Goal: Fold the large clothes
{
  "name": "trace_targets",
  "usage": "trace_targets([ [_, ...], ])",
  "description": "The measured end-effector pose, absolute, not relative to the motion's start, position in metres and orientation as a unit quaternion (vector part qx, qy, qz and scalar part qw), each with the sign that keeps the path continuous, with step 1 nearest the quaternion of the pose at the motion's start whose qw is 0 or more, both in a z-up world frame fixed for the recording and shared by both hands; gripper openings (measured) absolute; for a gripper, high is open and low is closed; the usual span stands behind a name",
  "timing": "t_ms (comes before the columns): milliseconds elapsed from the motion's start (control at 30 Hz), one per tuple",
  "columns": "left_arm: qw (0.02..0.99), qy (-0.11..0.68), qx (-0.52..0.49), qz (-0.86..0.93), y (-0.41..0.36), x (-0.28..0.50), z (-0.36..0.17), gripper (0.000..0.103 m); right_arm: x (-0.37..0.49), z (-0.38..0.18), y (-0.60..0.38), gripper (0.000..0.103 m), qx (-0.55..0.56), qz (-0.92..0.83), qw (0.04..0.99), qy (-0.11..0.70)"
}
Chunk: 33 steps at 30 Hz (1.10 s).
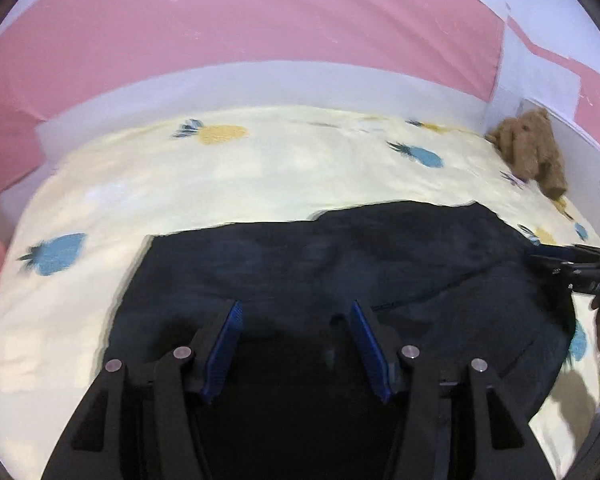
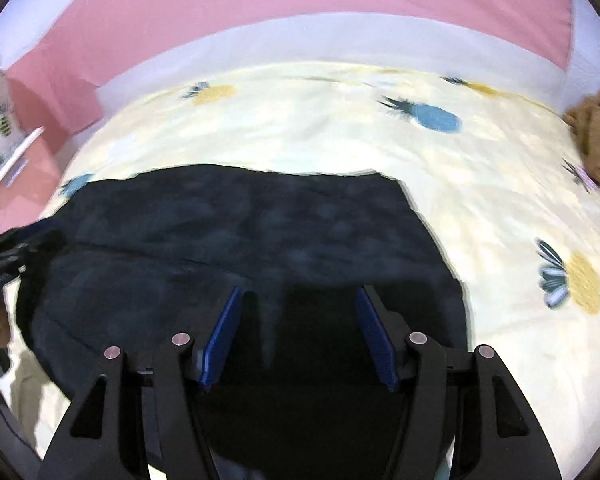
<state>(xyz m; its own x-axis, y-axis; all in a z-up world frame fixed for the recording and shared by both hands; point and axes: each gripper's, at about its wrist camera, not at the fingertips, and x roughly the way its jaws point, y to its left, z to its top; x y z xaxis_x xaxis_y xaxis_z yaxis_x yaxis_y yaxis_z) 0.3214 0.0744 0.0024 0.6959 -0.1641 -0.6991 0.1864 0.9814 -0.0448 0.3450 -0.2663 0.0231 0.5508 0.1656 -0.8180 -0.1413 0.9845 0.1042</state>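
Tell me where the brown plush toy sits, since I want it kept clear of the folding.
The brown plush toy sits at the far right corner of the pineapple-print bedspread, against the wall, beyond the dark garment and apart from it.

A bed [image 1: 100, 320] carries everything here, covered by a pale yellow sheet [image 2: 520, 340] printed with blue and yellow pineapples. A large dark navy garment [image 1: 340, 264] lies spread flat on the near middle of the sheet, its far edge running roughly across the bed. A brown teddy bear [image 1: 532, 152] sits on the sheet at the far right corner, well apart from the garment.
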Motion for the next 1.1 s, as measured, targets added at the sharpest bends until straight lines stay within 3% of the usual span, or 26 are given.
trace_targets([
  [267, 0.920, 0.389, 0.001, -0.041, 0.110, 0.339, -0.043, 0.058, 0.369, -0.029, -0.278, 0.059, 0.002, 0.051, 0.871, 0.488],
  [1100, 0.927, 0.374, 0.005, -0.033, 0.108, 0.333, -0.050, 0.058, 0.364, -0.035, -0.282, 0.059, 0.007, 0.055, 0.880, 0.472],
])
